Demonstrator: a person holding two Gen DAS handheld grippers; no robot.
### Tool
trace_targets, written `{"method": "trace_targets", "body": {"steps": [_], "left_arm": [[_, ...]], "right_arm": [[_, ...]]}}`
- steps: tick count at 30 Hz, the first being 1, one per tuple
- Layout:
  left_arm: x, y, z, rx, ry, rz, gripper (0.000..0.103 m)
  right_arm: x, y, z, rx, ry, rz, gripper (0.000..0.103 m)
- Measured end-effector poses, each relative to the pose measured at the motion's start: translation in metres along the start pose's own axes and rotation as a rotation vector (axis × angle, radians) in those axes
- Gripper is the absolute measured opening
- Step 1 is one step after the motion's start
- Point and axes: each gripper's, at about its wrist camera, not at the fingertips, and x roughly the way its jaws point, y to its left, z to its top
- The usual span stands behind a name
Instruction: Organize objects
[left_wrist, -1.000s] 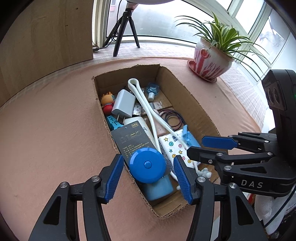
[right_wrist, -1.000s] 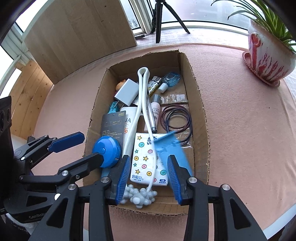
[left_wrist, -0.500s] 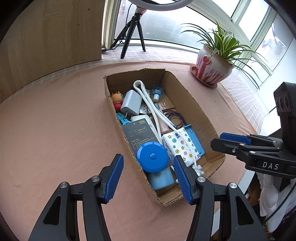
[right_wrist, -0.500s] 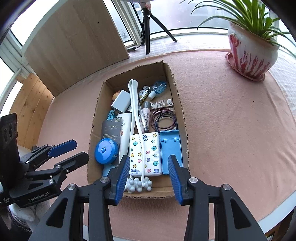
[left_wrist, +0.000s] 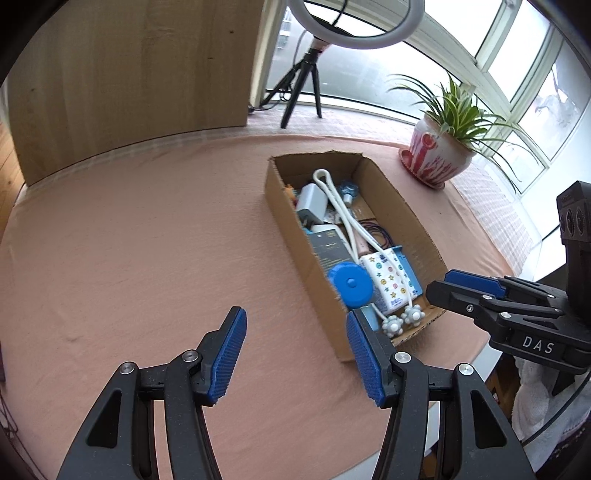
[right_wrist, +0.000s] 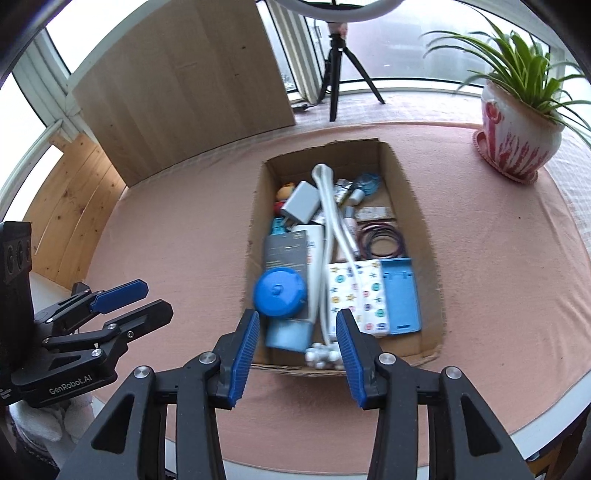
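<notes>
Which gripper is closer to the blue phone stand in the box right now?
Right. The right gripper hangs open over the cardboard box's near end, just short of the blue phone stand. The left gripper is open off the box's left side, over the tablecloth.

Cardboard box (right_wrist: 413, 206) lies mid-table, potted plant (right_wrist: 517, 140) far right.

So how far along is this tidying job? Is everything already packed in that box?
It looks nearly or fully done. The cardboard box holds everything in sight: a round blue case, a blue stand, a star-print tissue pack, a white charger and more. Nothing is in hand: the left gripper and right gripper are both open and empty. No loose item shows on the pink tablecloth.
</notes>
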Motion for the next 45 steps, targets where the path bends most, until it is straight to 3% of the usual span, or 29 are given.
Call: {"method": "trace_targets", "body": {"steps": [15, 23, 25, 26, 35, 45], "left_arm": [[-0.068, 0.091, -0.029, -0.092, -0.069, 0.088, 0.068], [-0.086, 0.138, -0.048, -0.147, -0.066, 0.179, 0.071], [-0.089, 0.148, -0.053, -0.165, -0.061, 0.217, 0.078], [-0.091, 0.154, -0.056, -0.176, -0.061, 0.232, 0.084], [-0.088, 0.180, -0.075, -0.208, -0.042, 0.266, 0.085], [-0.075, 0.183, -0.078, -0.207, -0.015, 0.272, 0.085]], "right_arm": [[0.022, 0.105, -0.010, -0.070, -0.004, 0.023, 0.044], [0.036, 0.145, -0.015, -0.109, -0.021, -0.003, 0.047], [0.040, 0.153, -0.017, -0.125, -0.030, -0.025, 0.047], [0.041, 0.156, -0.018, -0.130, -0.030, -0.029, 0.048], [0.051, 0.171, -0.027, -0.141, -0.034, -0.046, 0.048], [0.056, 0.169, -0.031, -0.105, -0.034, -0.059, 0.051]]}}
